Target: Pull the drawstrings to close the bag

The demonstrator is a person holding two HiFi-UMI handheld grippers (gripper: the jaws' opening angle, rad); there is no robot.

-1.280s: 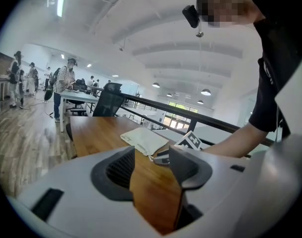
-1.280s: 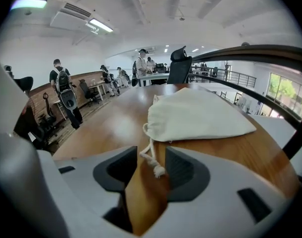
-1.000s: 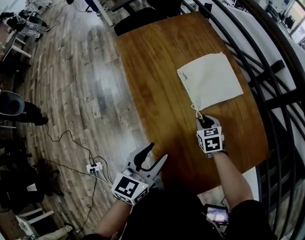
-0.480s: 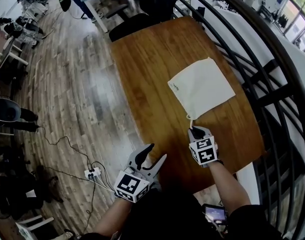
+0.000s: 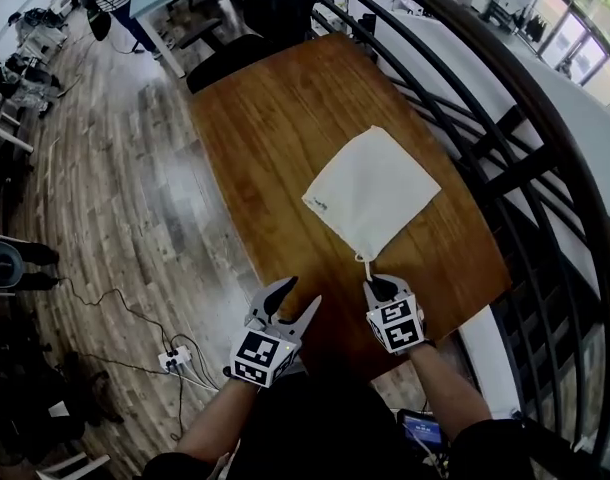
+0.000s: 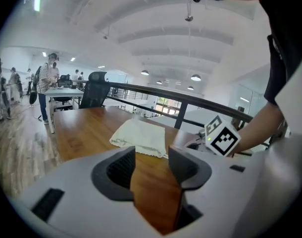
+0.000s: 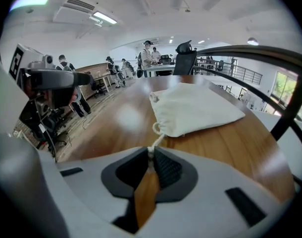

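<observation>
Several cables (image 5: 125, 313) trail over the grey plank floor (image 5: 115, 188) at far left. Next comes the left gripper (image 5: 300, 293), topped by a cube of black-and-white square markers, at the near left edge of the desk (image 5: 275, 118); its dark ribbed jaws stand wide apart, with only glossy brown wood grain showing between them. On the smooth desk top lies a flat, squarish bag (image 5: 370, 188) of cream cloth, its gathered mouth turned toward the person. A thin pale drawstring (image 5: 366, 265) runs from that mouth into the right gripper (image 5: 375, 283), whose jaws have just been closing and pinch the cord between their ribbed pads. Right of the desk curves a black metal railing (image 5: 505, 98).
</observation>
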